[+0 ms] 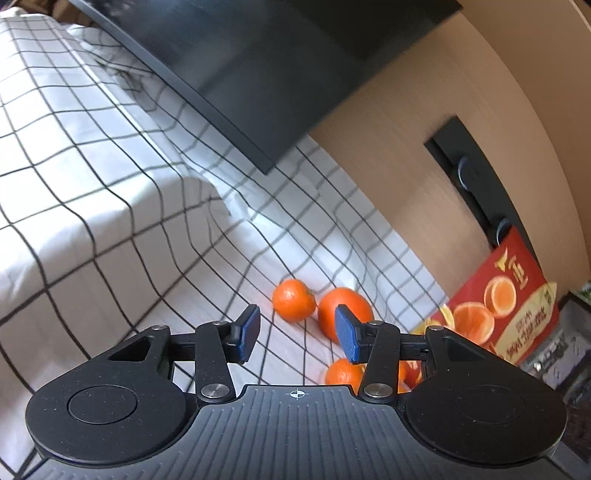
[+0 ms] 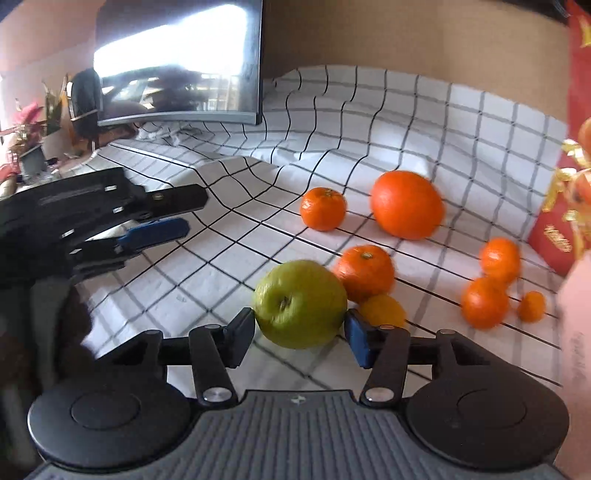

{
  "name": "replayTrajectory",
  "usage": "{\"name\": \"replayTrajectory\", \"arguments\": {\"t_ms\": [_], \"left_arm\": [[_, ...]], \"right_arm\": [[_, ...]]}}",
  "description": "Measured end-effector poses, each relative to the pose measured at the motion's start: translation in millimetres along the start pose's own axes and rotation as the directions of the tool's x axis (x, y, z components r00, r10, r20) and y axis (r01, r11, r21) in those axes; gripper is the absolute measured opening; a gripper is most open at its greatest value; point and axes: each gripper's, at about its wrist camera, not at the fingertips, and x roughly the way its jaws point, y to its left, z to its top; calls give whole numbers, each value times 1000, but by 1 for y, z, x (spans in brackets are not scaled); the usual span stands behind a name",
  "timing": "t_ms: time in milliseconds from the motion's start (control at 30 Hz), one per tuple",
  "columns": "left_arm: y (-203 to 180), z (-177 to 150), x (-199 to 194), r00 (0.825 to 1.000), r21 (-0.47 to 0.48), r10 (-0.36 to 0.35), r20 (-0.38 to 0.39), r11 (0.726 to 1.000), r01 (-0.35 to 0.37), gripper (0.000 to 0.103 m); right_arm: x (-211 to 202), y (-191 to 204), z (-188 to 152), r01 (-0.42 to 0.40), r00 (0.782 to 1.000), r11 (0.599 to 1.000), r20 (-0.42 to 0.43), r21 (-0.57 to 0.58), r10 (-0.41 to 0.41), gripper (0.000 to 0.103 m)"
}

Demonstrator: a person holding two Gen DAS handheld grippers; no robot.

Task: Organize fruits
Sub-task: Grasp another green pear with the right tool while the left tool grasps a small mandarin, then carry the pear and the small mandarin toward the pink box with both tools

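- The right hand-held gripper (image 2: 300, 338) is clamped on a green apple (image 2: 300, 303) — one blue pad presses each side of it, and the stem end faces the camera.
- Just past the right pad, touching the apple's far side, lies a small yellow-orange fruit (image 2: 382, 310); behind that sits a tangerine (image 2: 365, 272), blurred.
- Farther ahead and right of that gripper, a pair of small tangerines (image 2: 491, 284) with a tiny one (image 2: 531, 306) beside them lie near a red fruit bag (image 2: 554, 236).
- Farther still, a small tangerine (image 2: 323, 208) and a large orange (image 2: 406, 205) rest side by side, slightly apart, on the checked cloth (image 2: 369, 122) covering the bench.
- To the left of the right gripper, the left hand-held gripper (image 2: 157, 230) hangs above the cloth, well apart from the fruit.
- In the left wrist view, the left hand-held gripper (image 1: 297, 334) has its pads spread apart and holds nothing.
- Just beyond its fingertips lie two oranges (image 1: 321, 306), with a third (image 1: 343, 373) partly hidden behind the right finger.
- At the far edge stands a dark monitor (image 2: 177, 62), with a tan wall (image 2: 406, 33) behind it.
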Motion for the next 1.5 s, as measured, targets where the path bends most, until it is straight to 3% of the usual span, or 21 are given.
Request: {"name": "replayTrajectory", "arguments": {"t_ms": [167, 333, 400, 500, 600, 700, 767, 867, 1067, 1400, 1500], "left_arm": [[-18, -8, 3, 999, 101, -25, -27, 994, 27, 49], [-59, -23, 14, 990, 267, -66, -121, 959, 96, 49], [-82, -31, 21, 986, 352, -44, -159, 931, 98, 49], [-108, -37, 33, 986, 417, 47, -158, 909, 24, 49], [-119, -36, 50, 980, 438, 107, -168, 899, -23, 49], [-124, -41, 54, 978, 471, 139, -154, 881, -51, 49], [-124, -47, 50, 978, 471, 115, -172, 882, -20, 49], [-124, -59, 53, 965, 461, 102, -240, 887, 20, 49], [-132, -71, 63, 953, 512, 213, -215, 856, -76, 49], [-136, -90, 94, 915, 595, 331, -230, 792, -136, 49], [-135, -90, 99, 914, 604, 344, -216, 782, -152, 49]], "right_arm": [[-57, -30, -40, -14, 1000, 998, 3, 58, 14, 53], [-98, -46, -80, 70, 997, 996, 21, 46, -71, 52], [-110, -53, -92, 81, 996, 996, 37, 35, -82, 51], [-120, -59, -102, 96, 993, 995, 66, 23, -97, 53], [-121, -70, -107, 61, 994, 995, 83, 83, -68, 68], [-112, -81, -112, 44, 995, 988, 83, 148, -57, 76], [-106, -86, -114, 28, 997, 983, 70, 181, -41, 76], [-108, -87, -116, 30, 996, 981, 82, 190, -46, 78], [-105, -80, -117, 51, 996, 985, 68, 162, -63, 80], [-108, -78, -117, 63, 993, 986, 88, 156, -77, 82], [-108, -78, -118, 65, 993, 985, 89, 162, -80, 83]]}}
